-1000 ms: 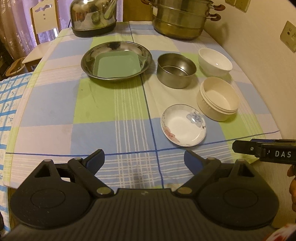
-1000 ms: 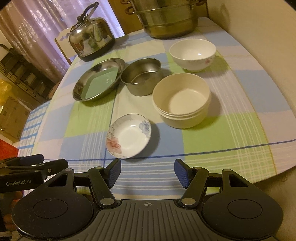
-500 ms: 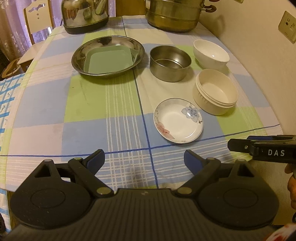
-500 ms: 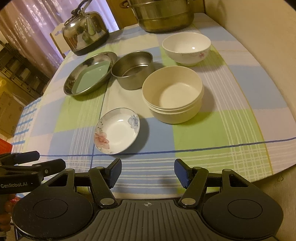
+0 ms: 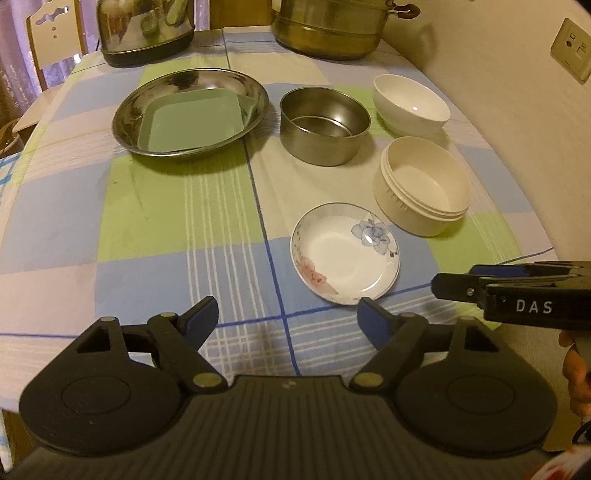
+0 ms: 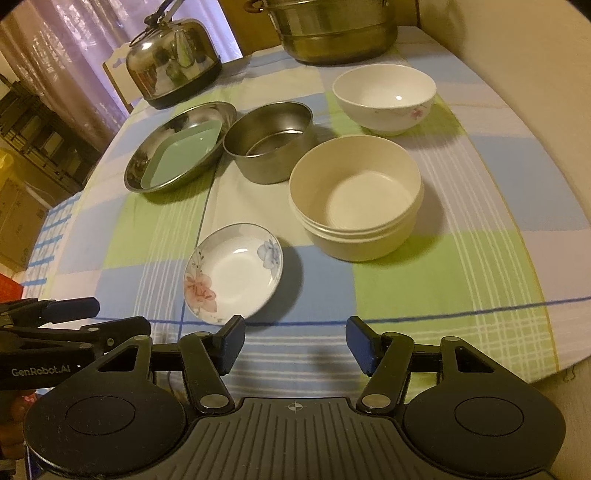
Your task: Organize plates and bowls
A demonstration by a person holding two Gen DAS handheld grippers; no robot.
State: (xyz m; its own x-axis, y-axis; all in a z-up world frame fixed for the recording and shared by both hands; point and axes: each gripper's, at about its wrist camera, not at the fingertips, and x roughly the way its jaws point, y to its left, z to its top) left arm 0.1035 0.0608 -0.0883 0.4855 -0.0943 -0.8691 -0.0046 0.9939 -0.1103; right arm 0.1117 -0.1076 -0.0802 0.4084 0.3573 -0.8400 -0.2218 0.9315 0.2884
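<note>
Two grippers are hovering over the near edge of a table covered in a checked cloth of blue, green and white. The left gripper is holding its fingers wide apart, gripping nothing; the right gripper is likewise spread and empty.

The left view is showing a wall socket at the upper right and a pale chair behind the table. The right view is instead showing curtains and dark shelving on the left, plus a pink flower on the outer side of the white bowl.

Near the front edge, a small saucer is sitting, white with a blue flower and a pink flower painted inside. Just behind it to the right, cream bowls are sitting nested in a stack. Behind them, the white bowl is standing alone. To its left, a steel bowl with straight walls is resting, and further left a wide steel plate is holding a square green dish. All are sitting upright, openings facing up. A kettle and a large pot are standing at the far edge.
</note>
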